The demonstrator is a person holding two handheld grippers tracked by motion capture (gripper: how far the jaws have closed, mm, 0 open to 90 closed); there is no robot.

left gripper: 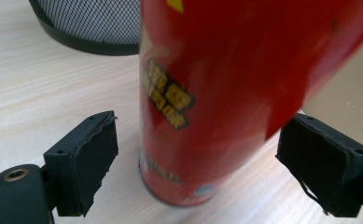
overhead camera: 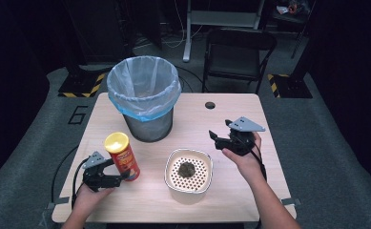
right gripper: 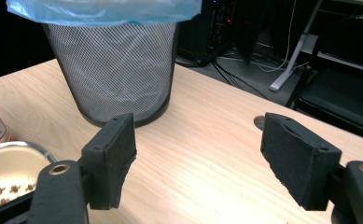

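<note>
1. Standing upright on the table (overhead camera: 231, 114), the red can (overhead camera: 123, 156) with its yellow lid sits just in front of the mesh waste bin (overhead camera: 145, 98), toward the bin's left side.
2. The left gripper (overhead camera: 118, 177) is at the can's base, jaws apart, one on each side of the can; in the left gripper view the can (left gripper: 216, 107) fills the gap between the two black pads (left gripper: 88, 158) with table showing on either side, so neither pad presses on it.
3. The right gripper (overhead camera: 216, 138) hangs above the table in front of the bin and to its right, jaws spread wide with nothing between them; its own view looks at the bin (right gripper: 114, 70).
4. A white perforated dish (overhead camera: 189, 171) holding a dark lump lies in front of the bin, between the two grippers.
</note>
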